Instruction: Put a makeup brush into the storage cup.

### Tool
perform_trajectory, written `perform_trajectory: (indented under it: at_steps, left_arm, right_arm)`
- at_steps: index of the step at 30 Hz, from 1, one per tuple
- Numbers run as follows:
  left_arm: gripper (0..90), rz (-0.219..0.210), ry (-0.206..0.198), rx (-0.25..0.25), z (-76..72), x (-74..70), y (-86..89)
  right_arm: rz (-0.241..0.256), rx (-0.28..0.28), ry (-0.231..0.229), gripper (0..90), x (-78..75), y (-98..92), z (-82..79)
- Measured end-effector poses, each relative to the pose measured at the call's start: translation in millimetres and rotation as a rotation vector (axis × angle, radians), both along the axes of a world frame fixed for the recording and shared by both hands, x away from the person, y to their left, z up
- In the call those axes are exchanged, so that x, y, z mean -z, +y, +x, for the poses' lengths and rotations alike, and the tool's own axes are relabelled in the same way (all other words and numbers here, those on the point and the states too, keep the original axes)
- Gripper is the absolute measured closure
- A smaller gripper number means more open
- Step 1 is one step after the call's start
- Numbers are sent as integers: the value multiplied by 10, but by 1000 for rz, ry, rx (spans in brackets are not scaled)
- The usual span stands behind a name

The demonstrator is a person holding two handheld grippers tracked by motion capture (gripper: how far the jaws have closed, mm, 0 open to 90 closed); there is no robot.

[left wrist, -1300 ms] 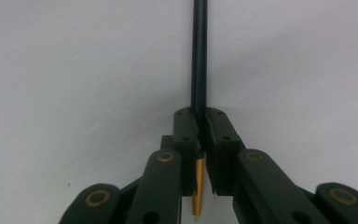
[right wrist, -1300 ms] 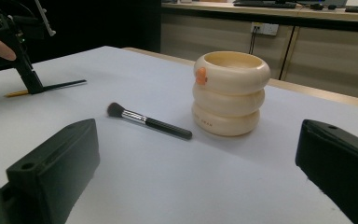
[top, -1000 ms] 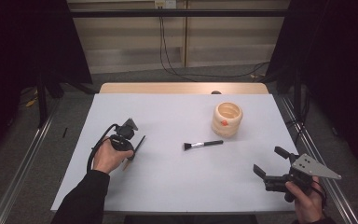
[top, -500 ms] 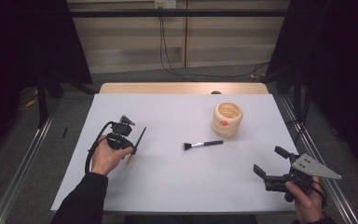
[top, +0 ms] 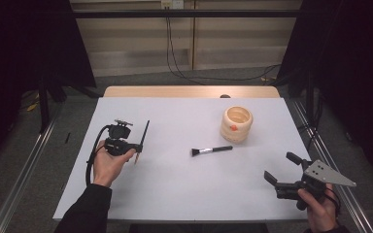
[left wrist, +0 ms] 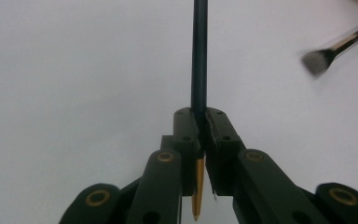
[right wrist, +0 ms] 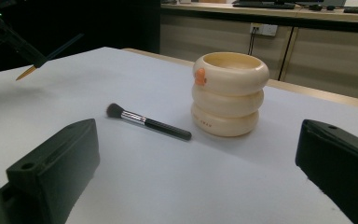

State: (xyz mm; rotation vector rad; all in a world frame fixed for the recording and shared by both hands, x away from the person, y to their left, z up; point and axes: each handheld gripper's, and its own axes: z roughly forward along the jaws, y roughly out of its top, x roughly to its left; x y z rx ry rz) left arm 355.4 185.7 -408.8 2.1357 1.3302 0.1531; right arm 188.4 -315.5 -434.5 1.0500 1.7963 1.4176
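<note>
While our left tongs (top: pixel 137 148) clamp a slim dark pencil (top: pixel 143 138) with a golden tip above the counter's (top: pixel 175 194) left side, our right tongs (top: pixel 284 170) gape wide, well apart from the brush (top: pixel 211 150) and cream holder (top: pixel 236 124).

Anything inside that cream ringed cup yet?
The cup stands upright with its mouth open; the part of its inside wall on show is bare. Its bottom is hidden by the rim. The makeup brush lies on the table beside it.
</note>
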Motion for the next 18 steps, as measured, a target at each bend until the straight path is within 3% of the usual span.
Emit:
perform_trajectory:
  at_steps: [5, 7, 8, 9, 10, 11, 13, 14, 15, 18]
  left_arm:
    - [838, -95, -100, -26, -56, -99, 106]
    - [838, -100, -123, -27, -71, -114, 115]
    - [838, -124, -161, -36, -100, -132, 126]
    - [837, -124, -161, -36, -100, -132, 126]
    - [837, -142, -200, -47, -124, -141, 144]
    - [837, -142, -200, -47, -124, -141, 144]
    - [838, -165, -240, -63, -150, -142, 146]
    - [838, -161, -257, -47, -162, -147, 159]
    - [837, -182, -300, -44, -190, -152, 152]
    - [838, -213, -368, -33, -240, -172, 148]
  right_arm:
    - [4, 0, 2, 0, 0, 2, -1]
    - [8, -1, 0, 0, 2, 2, 3]
    - [7, 1, 0, 0, 2, 2, 2]
    - [7, -1, 0, 0, 2, 1, 2]
    - [8, 0, 0, 0, 1, 2, 3]
    - [8, 0, 0, 0, 1, 3, 2]
    - [5, -1, 2, 0, 0, 1, 0]
    - [5, -1, 2, 0, 0, 1, 0]
    - [7, 1, 0, 0, 1, 2, 2]
    - [9, -2, 3, 0, 2, 3, 3]
